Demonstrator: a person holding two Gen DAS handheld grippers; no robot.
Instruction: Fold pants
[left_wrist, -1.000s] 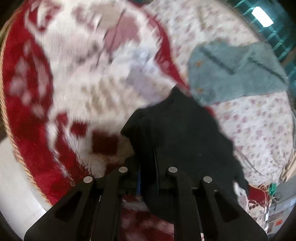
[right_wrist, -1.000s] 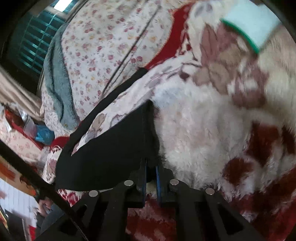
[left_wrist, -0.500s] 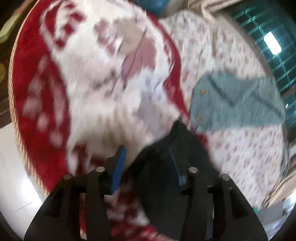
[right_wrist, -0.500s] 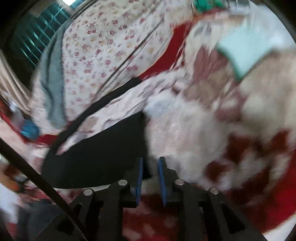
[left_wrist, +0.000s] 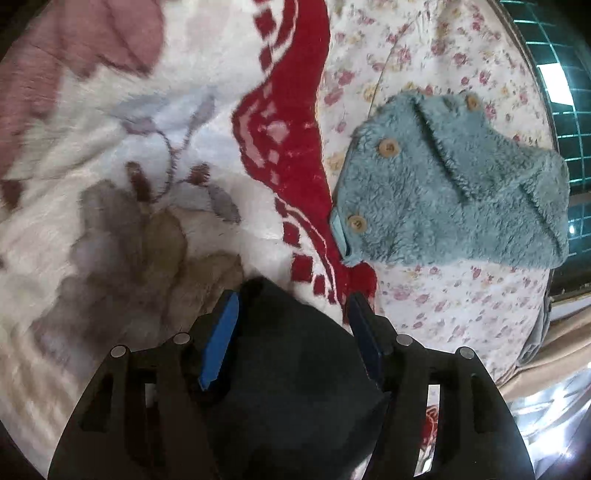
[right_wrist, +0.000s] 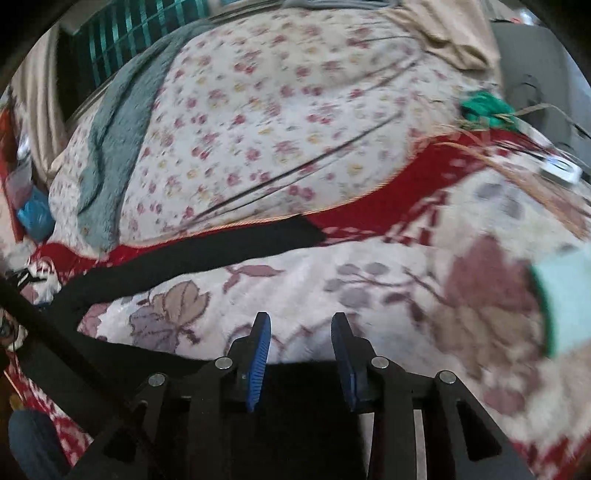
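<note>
Black pants (left_wrist: 295, 369) lie limp on the fleece blanket (left_wrist: 110, 147), just under both gaping, empty claws: left claw (left_wrist: 291, 306), right claw (right_wrist: 300, 328). Soft, light cloth; likely best pinched at a hem or the waistband.

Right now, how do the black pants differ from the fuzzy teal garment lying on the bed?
The black pants are smooth and dark; the teal fleece garment is fluffy with wooden buttons. The pants lie on the red-and-white blanket, right under the open left tool; the fleece lies on the floral sheet, away from it. Both lie flat.
</note>
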